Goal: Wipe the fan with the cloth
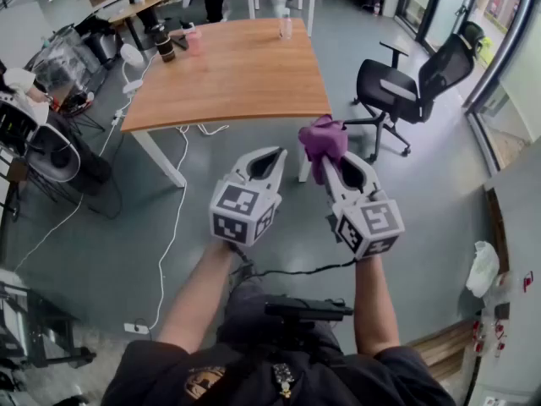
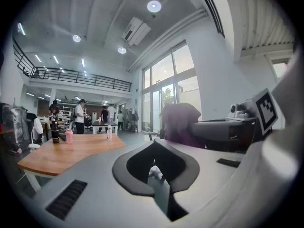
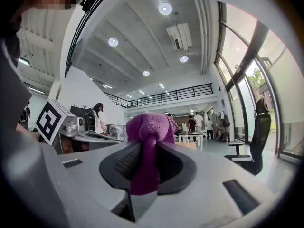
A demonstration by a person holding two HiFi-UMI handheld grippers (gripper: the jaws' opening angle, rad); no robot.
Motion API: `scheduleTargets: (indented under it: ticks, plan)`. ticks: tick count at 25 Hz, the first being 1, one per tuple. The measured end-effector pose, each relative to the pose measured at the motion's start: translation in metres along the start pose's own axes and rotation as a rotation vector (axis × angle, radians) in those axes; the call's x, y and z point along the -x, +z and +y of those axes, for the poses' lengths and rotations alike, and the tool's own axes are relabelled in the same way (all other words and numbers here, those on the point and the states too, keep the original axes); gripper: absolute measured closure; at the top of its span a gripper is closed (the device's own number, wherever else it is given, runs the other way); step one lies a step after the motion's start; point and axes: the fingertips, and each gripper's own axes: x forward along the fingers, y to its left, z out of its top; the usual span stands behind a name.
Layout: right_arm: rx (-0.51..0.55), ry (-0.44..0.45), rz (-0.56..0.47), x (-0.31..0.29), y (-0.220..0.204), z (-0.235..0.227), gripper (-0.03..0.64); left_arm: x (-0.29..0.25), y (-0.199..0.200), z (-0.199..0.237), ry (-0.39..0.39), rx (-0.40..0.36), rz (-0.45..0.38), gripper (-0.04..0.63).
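**A:** Status, left to right?

**B:** Far left, a white round-headed unit (image 1: 131, 56) sits just off the wooden table's (image 1: 237, 74) left edge. I can't tell if it's the fan. On the tabletop there's a dark cup (image 1: 165, 47) with a pink bottle (image 1: 193, 39) beside it.

**A:** Claws?

**B:** I'm holding both in the air on my side of the table, side by side, roughly level. The left gripper (image 1: 269, 154) has its jaws fully together with nothing between them. The right gripper (image 1: 338, 163) is clamped on the purple cloth (image 1: 322, 139). The cloth is bunched above the tips, with a strip hanging down between the pads.

**A:** Anything right of that?

**B:** A black office chair (image 1: 414, 79) near the windows, well apart from both grippers.
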Motion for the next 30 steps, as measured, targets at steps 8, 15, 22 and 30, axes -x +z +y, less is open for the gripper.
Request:
scheduleTargets:
  ticks: [8,15,22,30]
  plan:
    - [0.004,0.100,0.012,-0.099,-0.009,0.035,0.531,0.003,-0.012,0.106,0.111,0.022,-0.006,0.591]
    - [-0.007,0.224,0.030,-0.220,-0.015,0.102,0.531,0.027,-0.023,0.238,0.224,0.055,-0.011,0.591]
    - [0.014,0.288,0.024,-0.313,0.005,0.164,0.531,0.050,-0.014,0.349,0.287,0.079,-0.031,0.591]
    - [0.019,0.380,0.022,-0.405,0.012,0.205,0.531,0.063,-0.006,0.450,0.365,0.083,-0.029,0.591]
